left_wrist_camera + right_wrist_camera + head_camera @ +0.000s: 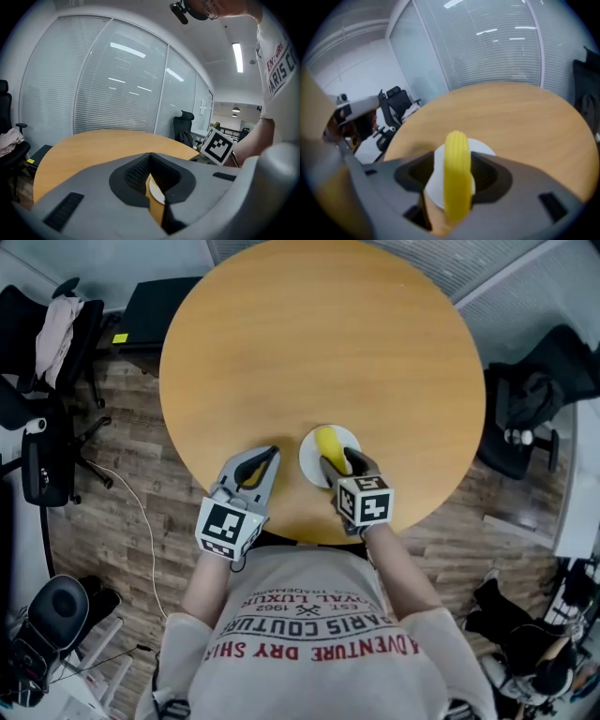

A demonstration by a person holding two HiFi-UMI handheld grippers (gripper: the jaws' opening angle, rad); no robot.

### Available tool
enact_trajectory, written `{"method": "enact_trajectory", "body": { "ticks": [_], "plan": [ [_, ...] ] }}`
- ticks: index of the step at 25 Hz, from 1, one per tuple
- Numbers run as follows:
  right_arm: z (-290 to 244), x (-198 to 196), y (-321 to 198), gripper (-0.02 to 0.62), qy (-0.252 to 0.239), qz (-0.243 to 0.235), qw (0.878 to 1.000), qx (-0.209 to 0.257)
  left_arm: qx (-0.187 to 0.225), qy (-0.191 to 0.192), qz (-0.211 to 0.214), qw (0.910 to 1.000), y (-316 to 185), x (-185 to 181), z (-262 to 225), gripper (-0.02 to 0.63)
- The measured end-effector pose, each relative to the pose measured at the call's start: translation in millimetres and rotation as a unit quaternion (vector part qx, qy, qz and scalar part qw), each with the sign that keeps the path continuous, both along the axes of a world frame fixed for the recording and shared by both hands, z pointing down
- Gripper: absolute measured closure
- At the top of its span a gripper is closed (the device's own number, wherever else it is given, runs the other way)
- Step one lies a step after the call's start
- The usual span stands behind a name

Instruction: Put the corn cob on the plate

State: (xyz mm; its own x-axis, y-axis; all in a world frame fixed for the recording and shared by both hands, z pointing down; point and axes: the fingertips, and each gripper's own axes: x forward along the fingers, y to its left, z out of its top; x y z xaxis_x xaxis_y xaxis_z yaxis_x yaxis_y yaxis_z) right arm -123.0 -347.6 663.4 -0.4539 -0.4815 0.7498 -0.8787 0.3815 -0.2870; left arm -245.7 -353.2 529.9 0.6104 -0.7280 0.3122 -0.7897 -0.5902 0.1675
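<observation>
My right gripper [334, 463] is clamped on the corn cob [457, 174], with the plate [483, 148] directly beneath its jaws. I'd lower until the cob rests, then release slowly so it doesn't roll. My left gripper [270, 457], just beside, is closed on nothing.

The plate [309, 461] lies on the round table [319, 343] near its 6 o'clock edge, the side nearest the person [309, 643]. The corn cob [327, 442] sits over the plate, between the jaws of the right gripper [339, 458], which reaches in from the plate's 5 o'clock. The left gripper [263, 461] is at the plate's 9 o'clock, just beside it and apart. On the floor, one office chair [56, 334] stands at the table's 9 o'clock and another [530, 404] at its 3 o'clock.
</observation>
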Motion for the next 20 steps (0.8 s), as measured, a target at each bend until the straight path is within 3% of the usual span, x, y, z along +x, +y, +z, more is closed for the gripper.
{"method": "enact_trajectory", "body": {
  "ticks": [3,4,5,8,13,20],
  "plan": [
    [-28.3,6.4,-1.9,0.352,-0.001,0.008,0.999,0.041,0.009,0.004,0.007,0.9999,1.6,7.5,-6.4,0.572],
    [-36.8,9.2,-2.6,0.396,0.001,0.013,0.998,0.055,0.012,0.004,0.010,0.9999,2.7,9.8,-9.1,0.572],
    [-44.7,12.3,-3.1,0.479,0.003,0.020,0.998,0.067,0.016,0.004,0.013,0.9998,4.0,11.7,-12.1,0.572],
    [-65.9,18.9,-2.2,0.541,-0.001,0.038,0.995,0.096,0.027,0.004,0.019,0.9995,8.0,14.8,-21.4,0.572],
    [-117.7,25.9,-4.9,0.566,-0.010,0.064,0.982,0.175,0.045,0.003,0.021,0.9987,8.9,15.5,-36.9,0.572],
    [-198.5,23.8,2.0,0.566,-0.011,0.056,0.950,0.307,0.082,0.002,0.026,0.9963,13.3,16.4,-70.5,0.572]
  ]
}}
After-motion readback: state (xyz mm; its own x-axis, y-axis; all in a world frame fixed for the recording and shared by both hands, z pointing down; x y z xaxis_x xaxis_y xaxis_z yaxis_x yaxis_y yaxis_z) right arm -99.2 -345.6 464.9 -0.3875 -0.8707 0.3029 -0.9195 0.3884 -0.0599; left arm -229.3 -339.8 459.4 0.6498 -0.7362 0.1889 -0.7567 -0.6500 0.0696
